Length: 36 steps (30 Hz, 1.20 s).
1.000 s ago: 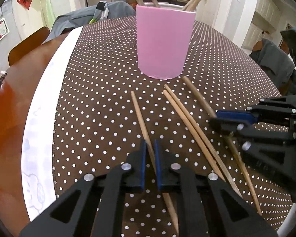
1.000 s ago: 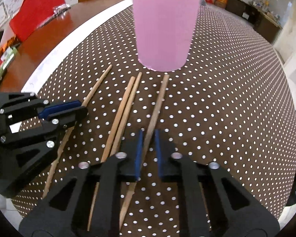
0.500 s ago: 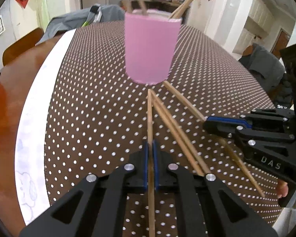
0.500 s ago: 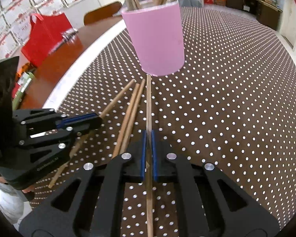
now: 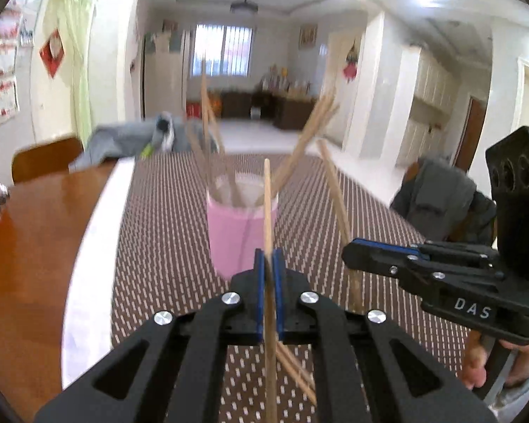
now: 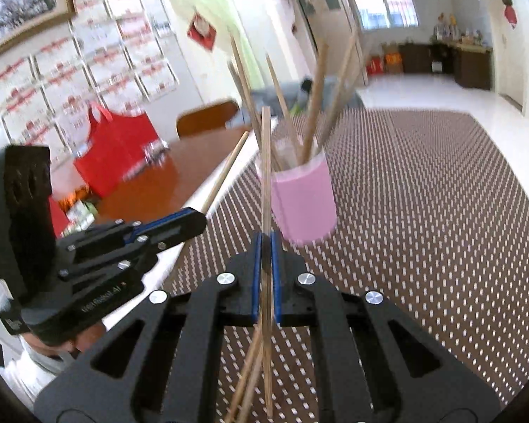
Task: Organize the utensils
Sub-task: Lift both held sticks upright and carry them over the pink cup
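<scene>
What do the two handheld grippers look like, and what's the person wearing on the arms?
Both grippers are black plastic frames with silver screws and blue finger pads. The right gripper carries white "DAS" lettering; the left gripper has small unreadable lettering. Grey sleeves show at the wrists.

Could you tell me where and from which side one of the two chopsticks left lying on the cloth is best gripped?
Take a lying chopstick near its middle, coming from above with the fingers either side: it is thin, long and flat on the dotted cloth, and its neighbour lies close alongside, so choose the outer one.
</scene>
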Available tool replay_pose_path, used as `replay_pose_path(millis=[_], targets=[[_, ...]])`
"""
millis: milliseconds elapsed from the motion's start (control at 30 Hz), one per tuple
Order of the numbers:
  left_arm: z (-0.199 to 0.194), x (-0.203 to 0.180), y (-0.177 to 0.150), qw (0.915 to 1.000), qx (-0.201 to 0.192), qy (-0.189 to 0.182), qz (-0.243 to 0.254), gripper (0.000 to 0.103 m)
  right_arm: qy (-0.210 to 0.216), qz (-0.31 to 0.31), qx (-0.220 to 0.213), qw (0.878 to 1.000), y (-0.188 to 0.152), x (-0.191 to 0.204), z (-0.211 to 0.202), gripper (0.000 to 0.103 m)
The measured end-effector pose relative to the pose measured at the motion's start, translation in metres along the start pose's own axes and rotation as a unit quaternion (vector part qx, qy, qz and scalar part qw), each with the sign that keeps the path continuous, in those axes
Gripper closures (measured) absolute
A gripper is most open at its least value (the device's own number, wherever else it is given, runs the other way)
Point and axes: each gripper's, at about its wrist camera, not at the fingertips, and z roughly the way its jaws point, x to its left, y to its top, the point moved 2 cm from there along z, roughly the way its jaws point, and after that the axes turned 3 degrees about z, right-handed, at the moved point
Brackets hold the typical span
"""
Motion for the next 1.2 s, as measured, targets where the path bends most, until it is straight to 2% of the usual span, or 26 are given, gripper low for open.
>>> replay_pose_path(millis=[167,233,400,533,733,967,1067,1200], targets=[[-0.014,-0.002,0.032,0.9969,-0.079,0.002,0.001,0.098,0.01,-0.01,-0.055,0.998,0.03,0.016,-0.01,0.097],[-0.018,0.0,0.045,0.9933,-0.116,-0.001,-0.008,0.098,0.013,-0.015,-0.069,0.997,0.044,0.03,0.0,0.097],[-0.019,0.012,0.062,0.9805,-0.192,0.013,-0.042,0.098,0.008,-0.029,-0.11,0.993,0.066,0.04,-0.003,0.097],[-0.013,0.016,0.072,0.9726,-0.224,0.02,-0.059,0.098,0.002,-0.042,-0.136,0.99,0.078,0.045,0.0,0.097],[0.006,0.015,0.086,0.9635,-0.26,0.036,-0.05,0.098,-0.01,-0.059,-0.155,0.986,0.094,0.053,0.01,0.097],[0.028,0.024,0.093,0.9454,-0.317,0.06,-0.048,0.098,-0.03,-0.052,-0.169,0.984,0.111,0.042,0.019,0.097],[0.038,0.029,0.096,0.9405,-0.328,0.064,-0.061,0.098,-0.028,-0.042,-0.177,0.983,0.114,0.034,0.022,0.097],[0.049,0.033,0.1,0.938,-0.332,0.066,-0.074,0.098,-0.026,-0.035,-0.181,0.982,0.116,0.028,0.025,0.097]])
